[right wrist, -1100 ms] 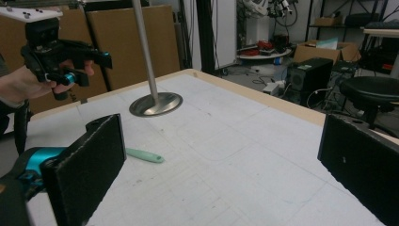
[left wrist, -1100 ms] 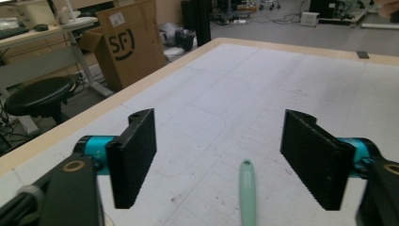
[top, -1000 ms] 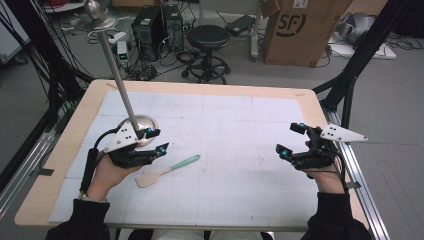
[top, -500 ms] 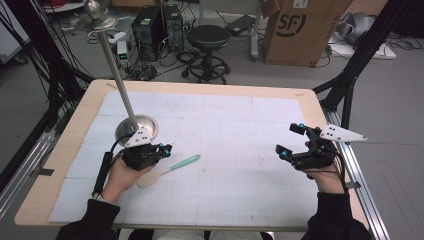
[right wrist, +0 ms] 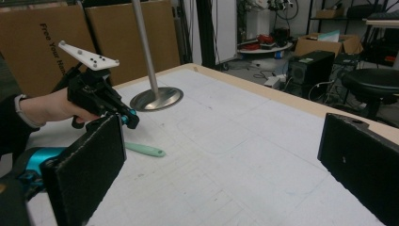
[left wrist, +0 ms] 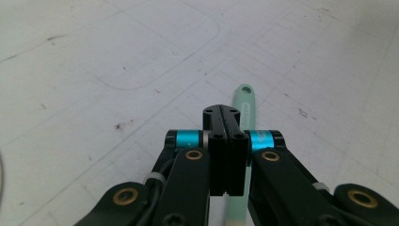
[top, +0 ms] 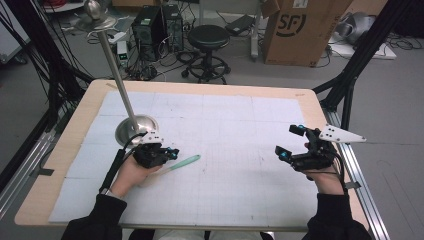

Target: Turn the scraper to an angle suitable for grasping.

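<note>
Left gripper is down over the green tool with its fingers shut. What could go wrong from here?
1. The left gripper has its fingers closed above the green tool, not around it; a lift now would probably leave it on the mat.
2. The stand has its base just behind the left hand; pulling back could bump it and rock the tall pole.
3. The right gripper is open and far off, no quick help.

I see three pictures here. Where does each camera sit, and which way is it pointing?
High view: fixed above the person's side, looking forward and down on the table; both forearms enter from below, with the left gripper and right gripper.
Left gripper view: rides the left gripper, looking along its shut jaws down at the mat and a green-handled tool.
Right gripper view: rides the right gripper, jaws apart, looking across the table at the left hand.
Shared: all three show the green-handled tool; high and right gripper views share the metal stand.
</note>
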Demonstrator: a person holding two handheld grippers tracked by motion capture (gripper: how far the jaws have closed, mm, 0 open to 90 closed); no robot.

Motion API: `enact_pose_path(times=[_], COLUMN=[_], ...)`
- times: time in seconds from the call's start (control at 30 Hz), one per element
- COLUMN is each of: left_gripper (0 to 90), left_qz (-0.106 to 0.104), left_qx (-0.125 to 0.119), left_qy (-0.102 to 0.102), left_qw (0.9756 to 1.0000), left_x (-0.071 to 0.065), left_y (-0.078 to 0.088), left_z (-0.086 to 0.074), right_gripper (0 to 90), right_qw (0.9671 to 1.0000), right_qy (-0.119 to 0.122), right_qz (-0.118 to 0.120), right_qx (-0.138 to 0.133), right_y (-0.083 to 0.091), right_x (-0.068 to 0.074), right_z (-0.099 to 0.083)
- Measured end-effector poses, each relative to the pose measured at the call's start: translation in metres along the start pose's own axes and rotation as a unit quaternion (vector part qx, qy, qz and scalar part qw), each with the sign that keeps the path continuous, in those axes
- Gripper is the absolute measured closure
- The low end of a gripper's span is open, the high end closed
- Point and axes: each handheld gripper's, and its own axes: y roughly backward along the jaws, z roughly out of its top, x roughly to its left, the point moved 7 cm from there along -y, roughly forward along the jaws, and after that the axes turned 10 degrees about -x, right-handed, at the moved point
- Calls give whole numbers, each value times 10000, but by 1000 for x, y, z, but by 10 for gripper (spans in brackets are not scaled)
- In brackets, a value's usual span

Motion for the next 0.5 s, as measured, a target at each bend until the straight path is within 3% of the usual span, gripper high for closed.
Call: enact_pose_path(times=[0.1, 0.17, 0.3, 0.5], left_gripper=[899, 899, 898, 898], left_qz=[-30, 44, 157, 89], left_qx=[66, 274, 354, 513], left_qy=[36, -64, -197, -185], left_qw=[10000, 9996, 9991, 9985], left_x=[-1, 2, 5, 5], left_y=[-7, -17, -24, -38], left_z=[0, -3, 0, -2], right_gripper=[4, 4, 4, 4], right_qw=[10000, 10000, 10000, 10000], right_qy=[28, 27, -16, -81], right_qz=[10, 28, 19, -20], right_qx=[11, 23, 16, 27], right_y=[-1, -1, 1, 7], right_x=[1, 2, 2, 1], right_z=[-1, -1, -2, -5])
